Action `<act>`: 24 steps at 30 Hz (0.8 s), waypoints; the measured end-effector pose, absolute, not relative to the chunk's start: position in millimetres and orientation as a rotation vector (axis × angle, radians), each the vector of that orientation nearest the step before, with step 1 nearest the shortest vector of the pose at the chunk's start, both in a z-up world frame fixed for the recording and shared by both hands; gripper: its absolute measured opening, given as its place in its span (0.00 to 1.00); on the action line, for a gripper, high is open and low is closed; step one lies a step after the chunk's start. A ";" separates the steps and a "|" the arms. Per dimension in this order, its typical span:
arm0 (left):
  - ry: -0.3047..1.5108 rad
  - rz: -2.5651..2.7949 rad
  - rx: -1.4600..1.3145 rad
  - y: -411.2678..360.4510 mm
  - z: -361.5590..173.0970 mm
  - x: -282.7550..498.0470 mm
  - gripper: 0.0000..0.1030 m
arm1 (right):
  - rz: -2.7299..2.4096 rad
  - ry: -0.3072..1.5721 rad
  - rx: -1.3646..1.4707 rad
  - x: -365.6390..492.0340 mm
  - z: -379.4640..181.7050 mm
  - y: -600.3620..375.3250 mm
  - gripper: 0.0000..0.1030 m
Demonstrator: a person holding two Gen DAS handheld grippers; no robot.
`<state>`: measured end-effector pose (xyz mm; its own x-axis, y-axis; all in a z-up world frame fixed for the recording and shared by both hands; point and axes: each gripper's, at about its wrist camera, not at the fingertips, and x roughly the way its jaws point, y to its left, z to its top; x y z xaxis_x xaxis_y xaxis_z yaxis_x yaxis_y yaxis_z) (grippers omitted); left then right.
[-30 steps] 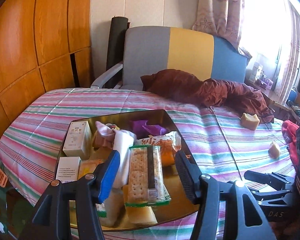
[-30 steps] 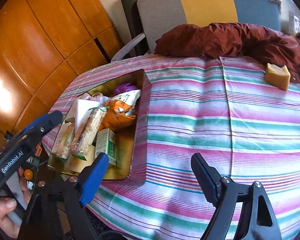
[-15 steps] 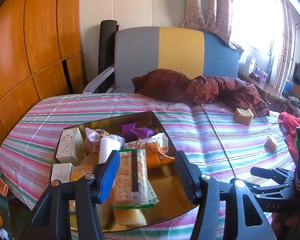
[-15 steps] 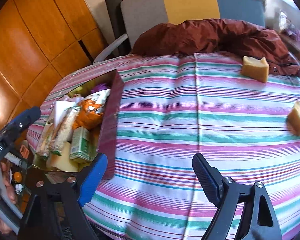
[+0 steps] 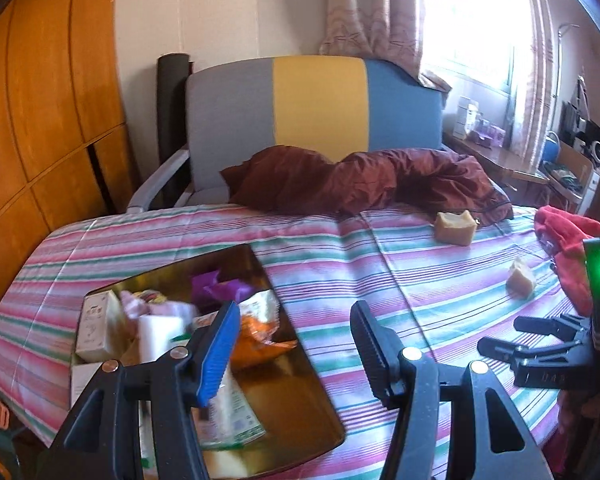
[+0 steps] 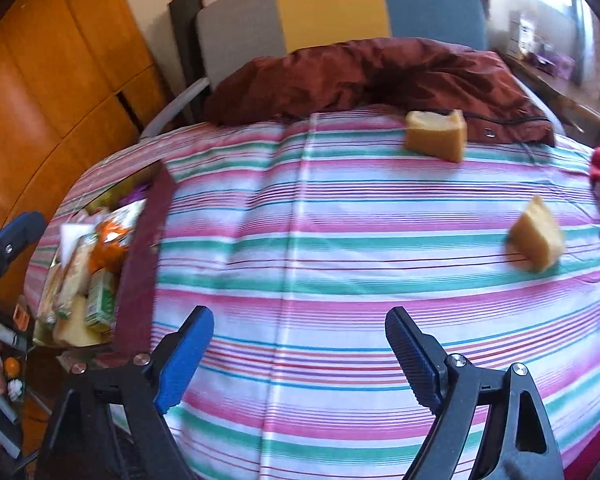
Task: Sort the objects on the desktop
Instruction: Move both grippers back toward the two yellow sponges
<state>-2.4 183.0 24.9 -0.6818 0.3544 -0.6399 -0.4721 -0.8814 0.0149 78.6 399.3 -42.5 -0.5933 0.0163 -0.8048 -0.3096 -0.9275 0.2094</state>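
A gold-lined box sits at the left of the striped table, filled with snack packs, a white carton and an orange bag; in the right wrist view its dark red wall faces me. Two yellow sponge blocks lie on the cloth: a big one at the back, a wedge at the right. My left gripper is open and empty over the box's right edge. My right gripper is open and empty above bare cloth.
A dark red jacket lies at the table's far edge before a grey, yellow and blue chair. Red cloth sits at the right edge. Wooden cabinets stand at the left. The right gripper shows in the left view.
Both grippers have swung to the right, away from the box. The sponge blocks have come nearer the middle of the right wrist view. Both stay open and empty.
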 end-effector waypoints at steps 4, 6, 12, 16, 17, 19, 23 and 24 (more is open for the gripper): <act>0.264 2.473 -0.909 198.9 21.8 -2.8 0.56 | 2.545 0.531 -1.287 88.1 -41.8 427.9 0.86; 0.268 2.442 -0.913 206.0 19.2 -1.1 0.56 | 2.515 0.565 -1.276 94.3 -42.8 442.5 0.86; 0.281 2.356 -0.947 224.0 4.7 7.6 0.56 | 2.414 0.663 -1.269 112.8 -50.6 474.4 0.87; 0.282 2.291 -0.972 233.9 -3.2 13.2 0.57 | 2.365 0.754 -1.255 125.6 -53.0 495.6 0.89; 0.284 2.284 -0.976 235.6 -4.4 14.3 0.57 | 2.349 0.783 -1.248 129.2 -53.2 503.2 0.90; 0.292 2.272 -0.982 239.0 -6.8 16.7 0.57 | 2.320 0.807 -1.232 133.6 -51.6 514.3 0.90; 0.319 2.252 -0.988 244.5 -10.4 21.4 0.57 | 2.280 0.764 -1.171 139.7 -43.8 538.4 0.91; 0.324 2.251 -0.989 245.5 -11.2 22.1 0.57 | 2.273 0.741 -1.163 139.4 -42.7 543.0 0.91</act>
